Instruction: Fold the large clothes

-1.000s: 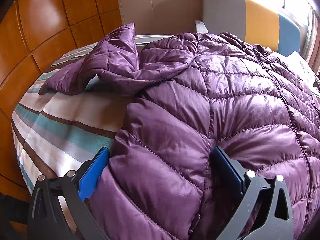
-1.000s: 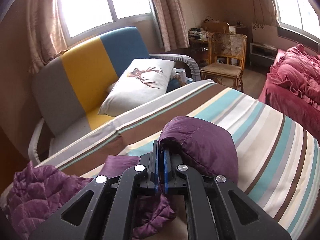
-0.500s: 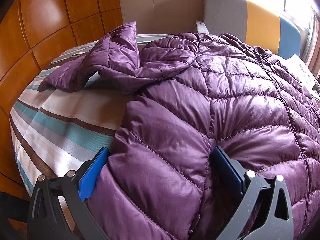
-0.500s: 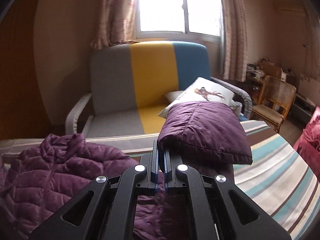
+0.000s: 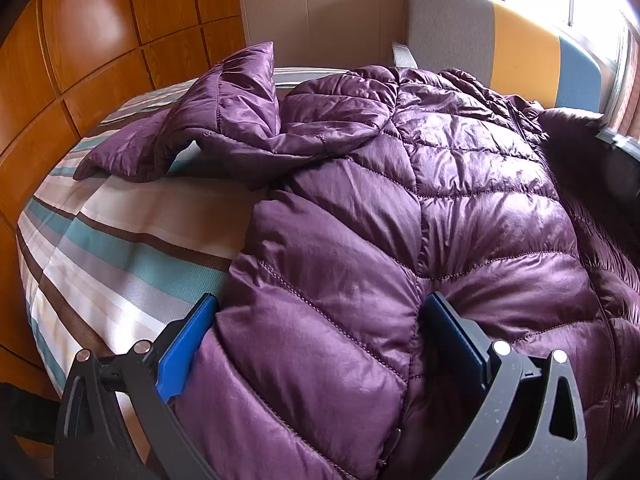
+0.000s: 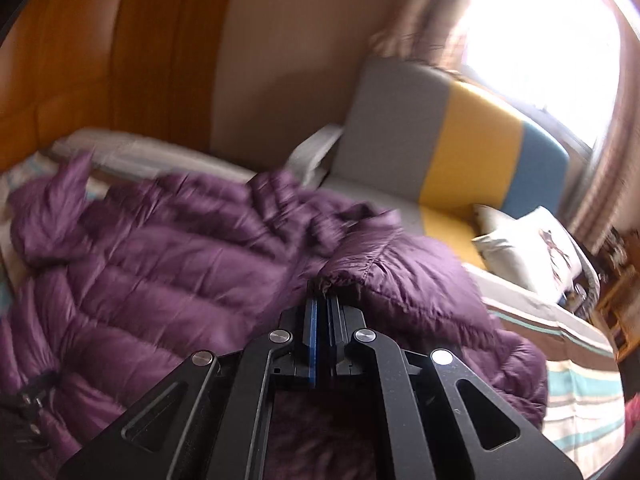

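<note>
A purple quilted puffer jacket (image 5: 400, 208) lies spread on the striped bed (image 5: 120, 248); one sleeve (image 5: 224, 120) lies crumpled at its far left. My left gripper (image 5: 320, 332) is open, its blue pads resting on either side of a puffy fold of the jacket's near edge. My right gripper (image 6: 322, 300) is shut on the other sleeve (image 6: 408, 272) and holds it over the jacket's body (image 6: 160, 264). The right gripper's dark shape shows at the right edge of the left wrist view (image 5: 616, 168).
A wooden panelled wall (image 5: 80, 48) borders the bed on the left. A grey, yellow and blue sofa (image 6: 460, 148) with a white printed cushion (image 6: 532, 248) stands beyond the bed under a bright window (image 6: 540, 40).
My right gripper has swung left with the sleeve, from over the bare striped bed to above the jacket's body. The left gripper has stayed in place, open.
</note>
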Demonstrator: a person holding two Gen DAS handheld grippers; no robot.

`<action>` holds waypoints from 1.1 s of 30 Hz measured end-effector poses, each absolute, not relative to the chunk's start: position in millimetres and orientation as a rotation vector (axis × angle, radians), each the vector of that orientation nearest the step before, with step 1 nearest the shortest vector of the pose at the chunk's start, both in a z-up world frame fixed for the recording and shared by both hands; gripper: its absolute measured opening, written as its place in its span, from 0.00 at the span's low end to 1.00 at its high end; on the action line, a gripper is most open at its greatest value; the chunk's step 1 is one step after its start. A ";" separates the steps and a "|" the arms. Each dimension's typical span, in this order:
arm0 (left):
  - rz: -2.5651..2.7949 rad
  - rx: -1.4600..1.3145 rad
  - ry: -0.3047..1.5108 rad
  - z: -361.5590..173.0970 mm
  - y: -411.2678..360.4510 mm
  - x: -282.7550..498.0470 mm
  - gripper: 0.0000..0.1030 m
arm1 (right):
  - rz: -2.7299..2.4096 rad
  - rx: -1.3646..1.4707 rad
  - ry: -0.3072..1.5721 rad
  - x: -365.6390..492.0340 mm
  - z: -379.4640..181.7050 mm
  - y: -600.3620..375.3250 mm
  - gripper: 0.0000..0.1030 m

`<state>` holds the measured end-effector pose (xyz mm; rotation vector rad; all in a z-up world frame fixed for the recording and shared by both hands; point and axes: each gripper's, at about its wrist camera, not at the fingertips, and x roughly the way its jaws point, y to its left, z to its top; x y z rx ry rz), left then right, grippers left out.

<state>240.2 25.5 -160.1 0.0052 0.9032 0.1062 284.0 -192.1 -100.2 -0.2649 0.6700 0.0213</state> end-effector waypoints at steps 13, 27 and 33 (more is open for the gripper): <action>0.107 -0.001 0.912 -159.5 26.3 240.3 0.98 | 0.175 -0.198 0.874 267.3 -118.3 -193.0 0.53; -0.074 0.150 0.797 -101.4 -43.9 251.7 0.98 | -0.415 0.152 0.750 208.1 -90.5 -359.4 0.67; -0.254 0.288 0.770 -92.1 -136.2 293.5 0.98 | -0.415 0.194 0.837 221.7 -121.6 -372.3 0.67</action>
